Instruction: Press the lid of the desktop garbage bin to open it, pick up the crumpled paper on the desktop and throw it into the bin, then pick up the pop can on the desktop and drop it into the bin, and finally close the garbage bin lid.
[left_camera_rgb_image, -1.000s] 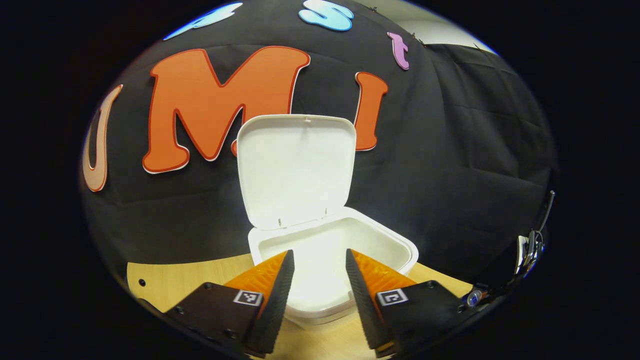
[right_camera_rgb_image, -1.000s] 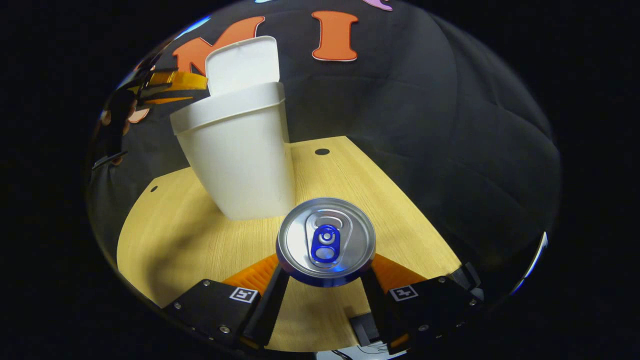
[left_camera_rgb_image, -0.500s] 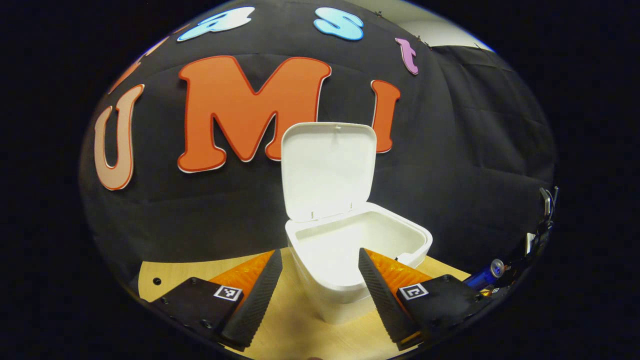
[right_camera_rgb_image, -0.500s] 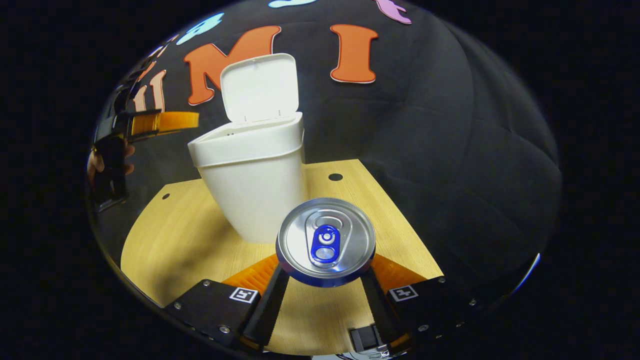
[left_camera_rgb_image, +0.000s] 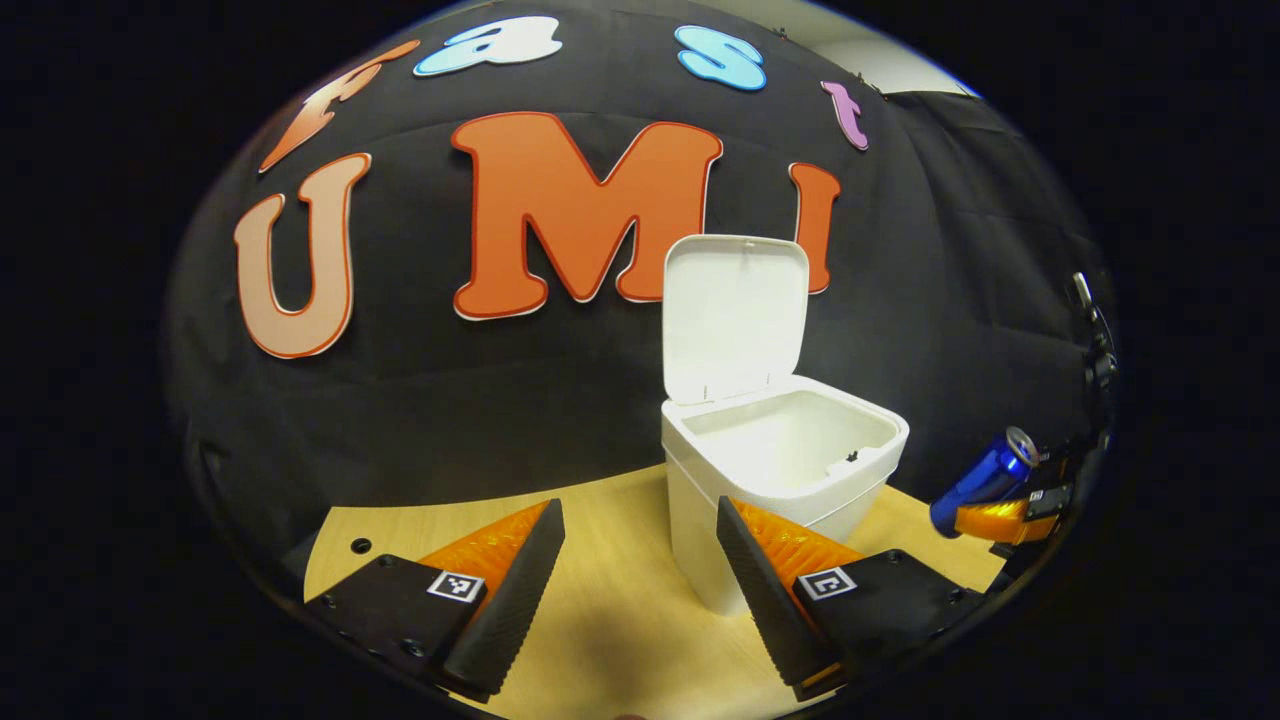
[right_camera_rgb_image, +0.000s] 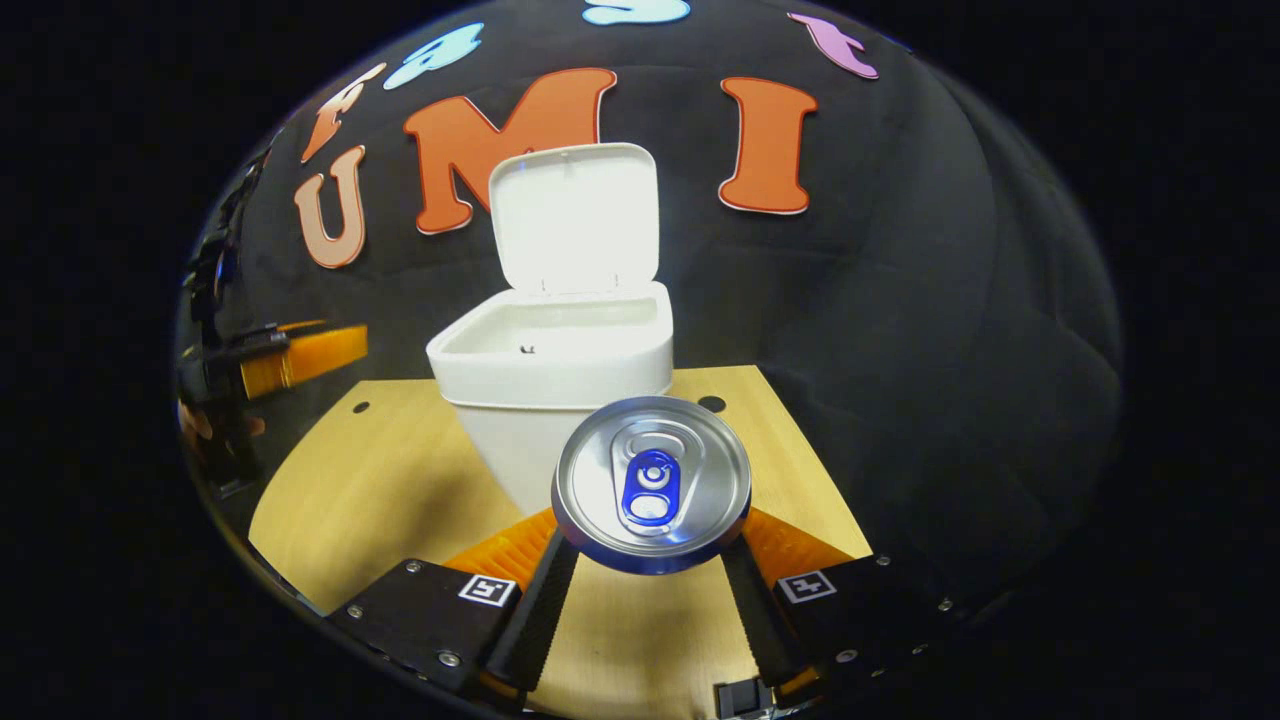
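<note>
A white desktop bin (left_camera_rgb_image: 780, 470) (right_camera_rgb_image: 560, 370) stands on the wooden table with its lid (left_camera_rgb_image: 735, 315) (right_camera_rgb_image: 575, 215) swung upright. My right gripper (right_camera_rgb_image: 650, 570) is shut on a blue pop can (right_camera_rgb_image: 651, 482), whose silver top faces the camera; the can hangs in the air in front of the bin, just below its rim. In the left gripper view the same can (left_camera_rgb_image: 982, 478) shows tilted at the far right. My left gripper (left_camera_rgb_image: 640, 580) is open with nothing between its fingers, left of and in front of the bin. The bin's inside is hidden from both views.
The wooden table (left_camera_rgb_image: 600, 620) (right_camera_rgb_image: 370, 490) has small round holes near its back corners and ends at the black cloth wall. At the left edge of the right gripper view sits the left gripper (right_camera_rgb_image: 290, 355) with a hand (right_camera_rgb_image: 205, 425) on it.
My left gripper has drawn back and to the left, away from the bin. My right gripper has lifted the can higher, so the bin's rim and open top now show level with it.
</note>
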